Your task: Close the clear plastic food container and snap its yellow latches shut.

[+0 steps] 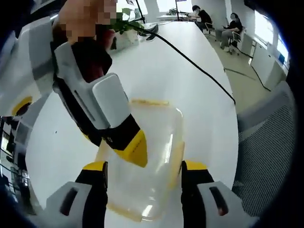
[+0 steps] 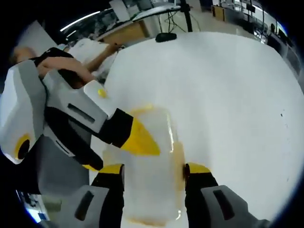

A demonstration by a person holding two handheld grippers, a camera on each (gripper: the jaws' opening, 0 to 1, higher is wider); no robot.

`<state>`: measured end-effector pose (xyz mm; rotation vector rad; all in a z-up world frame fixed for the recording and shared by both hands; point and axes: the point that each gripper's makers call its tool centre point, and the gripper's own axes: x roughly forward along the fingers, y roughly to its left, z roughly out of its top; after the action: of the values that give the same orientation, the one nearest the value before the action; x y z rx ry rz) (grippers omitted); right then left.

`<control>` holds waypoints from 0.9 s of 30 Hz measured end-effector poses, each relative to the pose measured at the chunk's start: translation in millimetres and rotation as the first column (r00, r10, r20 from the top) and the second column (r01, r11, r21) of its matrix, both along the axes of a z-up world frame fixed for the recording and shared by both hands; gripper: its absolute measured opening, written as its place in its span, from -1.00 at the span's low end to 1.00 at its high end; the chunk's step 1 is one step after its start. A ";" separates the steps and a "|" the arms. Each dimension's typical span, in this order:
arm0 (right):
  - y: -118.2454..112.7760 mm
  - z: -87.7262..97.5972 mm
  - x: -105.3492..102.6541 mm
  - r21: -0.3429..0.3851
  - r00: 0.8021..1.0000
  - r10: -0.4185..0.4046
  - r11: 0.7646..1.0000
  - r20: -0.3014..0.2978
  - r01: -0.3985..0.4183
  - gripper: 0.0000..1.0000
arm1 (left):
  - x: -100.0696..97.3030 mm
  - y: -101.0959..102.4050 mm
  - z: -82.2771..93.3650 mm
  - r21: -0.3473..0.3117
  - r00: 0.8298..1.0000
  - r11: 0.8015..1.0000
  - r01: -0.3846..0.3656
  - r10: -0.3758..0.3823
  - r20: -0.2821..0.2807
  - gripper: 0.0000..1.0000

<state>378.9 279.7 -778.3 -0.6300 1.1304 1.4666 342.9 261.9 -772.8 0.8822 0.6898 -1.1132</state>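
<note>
The container (image 1: 152,161) is seen lying on the white tabletop (image 1: 199,109), framed between the spread jaws of the left claw (image 1: 145,173), which is released. The right claw (image 1: 135,149) is seen reaching over its lid; its state cannot be told. In the right gripper view, the container (image 2: 147,175) is seen between the parted jaws, with a yellow latch (image 2: 178,159) at its side.

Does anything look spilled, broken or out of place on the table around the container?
Nothing stands out. The clear container sits flat on the white table between both grippers, with no spill or crack visible.
</note>
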 end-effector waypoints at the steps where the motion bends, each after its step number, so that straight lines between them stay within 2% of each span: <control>1: 0.1 0.2 0.1 -0.001 1.000 -0.001 1.000 0.002 0.001 -0.02 | -0.7 -1.0 0.2 0.006 1.000 1.000 0.017 -0.017 0.004 0.20; 5: 1.2 1.0 1.4 -0.005 1.000 0.004 1.000 0.022 -0.004 -0.06 | 0.5 -1.4 -0.5 0.008 1.000 1.000 0.020 -0.020 -0.001 0.16; 11: 1.8 0.1 0.7 -0.026 1.000 -0.001 1.000 0.020 0.001 -0.09 | 0.5 -2.5 -2.0 0.025 1.000 0.999 0.028 -0.028 0.004 0.11; 12: 1.3 -0.3 -0.3 -0.039 1.000 -0.006 0.999 0.015 0.007 -0.10 | -1.3 -4.7 0.1 0.009 0.998 0.998 0.059 -0.059 -0.013 0.12; 13: 2.9 -0.1 -0.7 -0.035 1.000 -0.001 0.999 0.013 0.002 -0.10 | 0.2 -3.1 0.1 0.021 0.999 0.999 0.049 -0.049 -0.016 0.12; 18: 2.4 -1.6 0.9 -0.079 1.000 -0.022 0.997 -0.003 0.022 -0.17 | -0.6 -2.0 -2.7 0.011 0.998 0.998 0.065 -0.065 -0.011 0.11; 21: 2.3 -2.1 -0.9 -0.112 1.000 -0.003 0.994 -0.006 0.002 -0.18 | 0.3 -2.8 -1.3 0.024 0.998 0.997 0.067 -0.067 0.007 0.11; 27: 2.2 -3.9 0.1 -0.164 1.000 0.020 0.986 -0.016 -0.022 -0.22 | 0.5 -3.4 -1.6 0.021 0.996 0.996 0.085 -0.085 0.003 0.12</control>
<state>379.0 281.9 -782.3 -0.7488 1.2684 1.4063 343.5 258.5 -774.4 0.9382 0.6664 -1.1813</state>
